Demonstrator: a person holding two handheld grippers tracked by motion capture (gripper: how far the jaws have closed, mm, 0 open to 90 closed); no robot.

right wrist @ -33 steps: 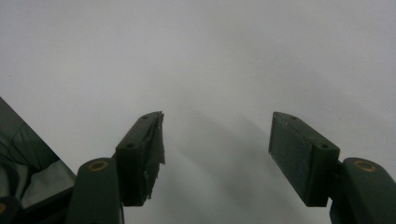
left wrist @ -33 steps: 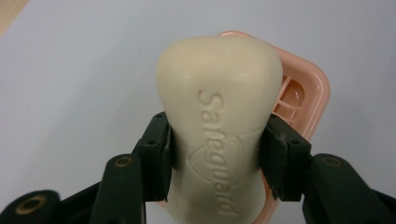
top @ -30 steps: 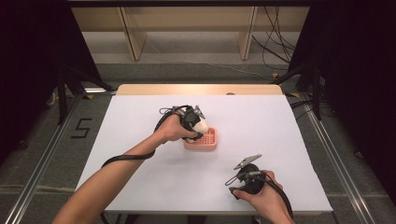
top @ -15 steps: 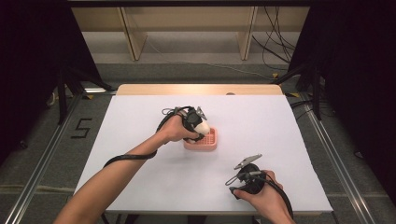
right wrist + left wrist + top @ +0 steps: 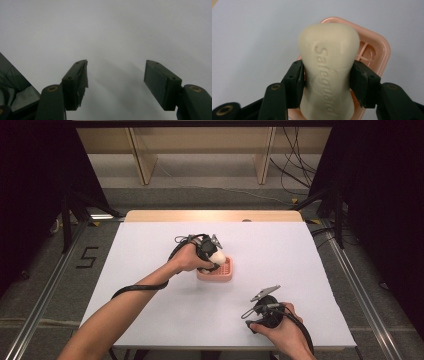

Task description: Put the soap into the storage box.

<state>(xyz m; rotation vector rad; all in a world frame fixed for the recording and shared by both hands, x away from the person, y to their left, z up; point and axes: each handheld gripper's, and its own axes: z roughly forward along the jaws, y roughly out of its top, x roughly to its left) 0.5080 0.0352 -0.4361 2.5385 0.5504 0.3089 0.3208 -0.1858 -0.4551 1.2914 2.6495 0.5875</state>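
The cream-coloured moulded bar of soap [image 5: 328, 72] with raised lettering stands between my left gripper's [image 5: 328, 80] black pads, over the pink ribbed plastic soap dish [image 5: 375, 53] near the middle of the white table [image 5: 150, 245]. I have just been opening those jaws; the pads sit right at the bar's waist, and I cannot tell whether they press on it or have let go. From the high view, my left gripper [image 5: 212, 254] hangs over the dish's [image 5: 225, 270] left edge. My right gripper [image 5: 260, 307] rests well apart, near the table's front edge, its jaws [image 5: 116, 82] spread wide with nothing between them but bare tabletop.
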